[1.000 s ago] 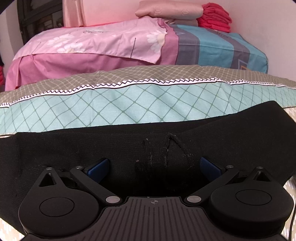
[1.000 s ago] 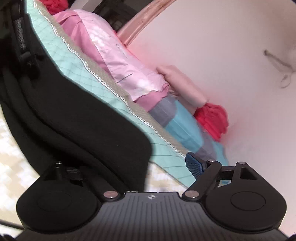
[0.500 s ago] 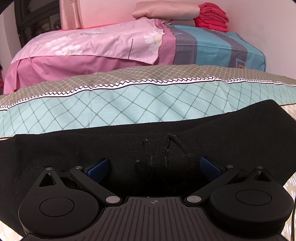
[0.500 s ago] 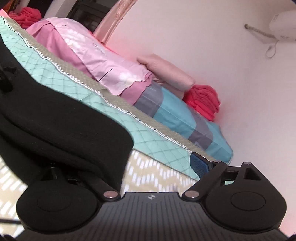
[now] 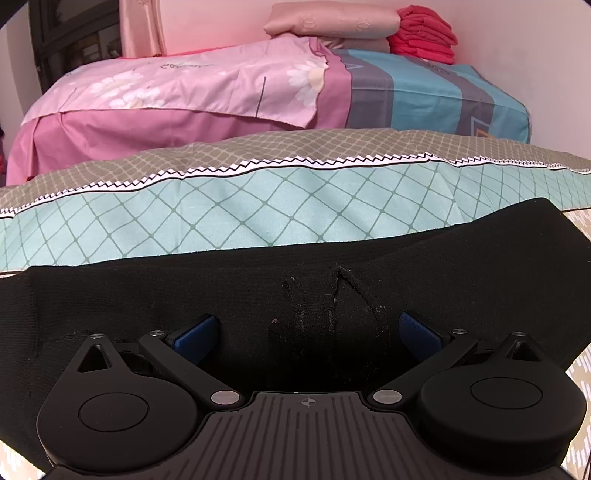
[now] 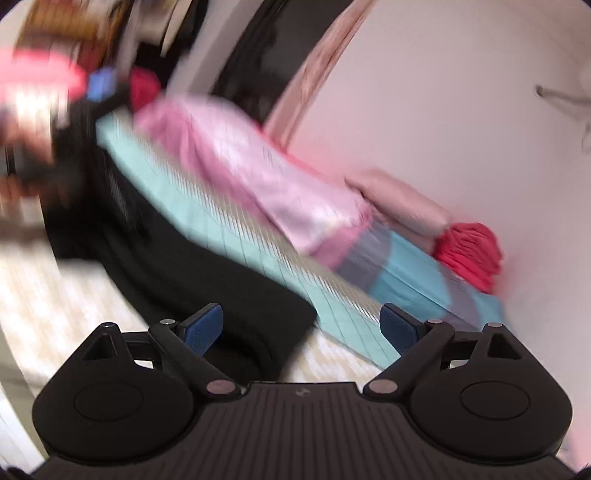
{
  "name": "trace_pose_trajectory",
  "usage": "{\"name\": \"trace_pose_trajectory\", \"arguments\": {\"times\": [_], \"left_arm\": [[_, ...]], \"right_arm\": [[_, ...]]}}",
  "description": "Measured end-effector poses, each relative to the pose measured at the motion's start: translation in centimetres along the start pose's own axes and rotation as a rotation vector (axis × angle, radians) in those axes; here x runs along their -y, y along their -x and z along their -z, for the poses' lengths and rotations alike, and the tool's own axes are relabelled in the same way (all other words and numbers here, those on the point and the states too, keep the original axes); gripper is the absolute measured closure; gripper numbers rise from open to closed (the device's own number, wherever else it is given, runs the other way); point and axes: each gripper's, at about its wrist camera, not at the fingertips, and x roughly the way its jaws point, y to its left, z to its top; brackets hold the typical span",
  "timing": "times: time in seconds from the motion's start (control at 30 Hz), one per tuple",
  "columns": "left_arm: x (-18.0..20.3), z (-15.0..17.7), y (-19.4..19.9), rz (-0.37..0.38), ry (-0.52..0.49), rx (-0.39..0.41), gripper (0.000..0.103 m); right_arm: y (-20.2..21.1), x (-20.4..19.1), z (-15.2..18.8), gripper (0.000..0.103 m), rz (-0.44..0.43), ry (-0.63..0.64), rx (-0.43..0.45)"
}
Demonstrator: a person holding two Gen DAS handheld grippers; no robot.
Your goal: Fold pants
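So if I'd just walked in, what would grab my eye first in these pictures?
Probably the wide black knit pants spread across the near edge of the bed, filling the lower part of the left view, with a raised pucker of fabric between the left tool's blue pads. Behind them lies a mint-green diamond-patterned sheet, then a pink floral bedspread. A bright red stack of folded clothes sits in the far corner by the wall.
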Motion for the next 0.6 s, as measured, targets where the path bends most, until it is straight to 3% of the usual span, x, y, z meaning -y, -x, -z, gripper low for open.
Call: {"name": "trace_pose_trajectory", "arguments": {"times": [0.1,0.17,0.2,0.27,0.4,0.53,0.6], "left_arm": [[0.0,0.0,0.0,0.000,0.000,-0.001,0.000],[0.0,0.0,0.0,-0.002,0.000,-0.003,0.000],[0.0,-0.1,0.0,-0.003,0.001,-0.003,0.000],[0.0,-0.1,0.0,-0.002,0.002,-0.004,0.000],[0.0,-0.1,0.0,0.000,0.000,-0.003,0.000],[-0.1,0.0,-0.1,0.007,0.003,-0.002,0.000],[-0.1,-0.1,-0.1,0.009,0.003,-0.004,0.000]], "right_arm": [[-1.5,0.0,-2.3,0.013,-0.064,-0.121,0.045],[-3.6,-0.5,-3.6,0.030,-0.078,-0.169,0.019],[-4.6,-0.7,-4.0,0.031,-0.094,-0.190,0.008],[-6.6,-1.0,-3.9,0.031,-0.115,-0.222,-0.019],[-11.3,-0.3,-0.7,0.027,-0.069,-0.269,-0.292],[-10.5,3.1,0.0,0.025,-0.057,-0.532,-0.297],[-9.9,3.8,-0.5,0.025,-0.038,-0.578,-0.258]]}}
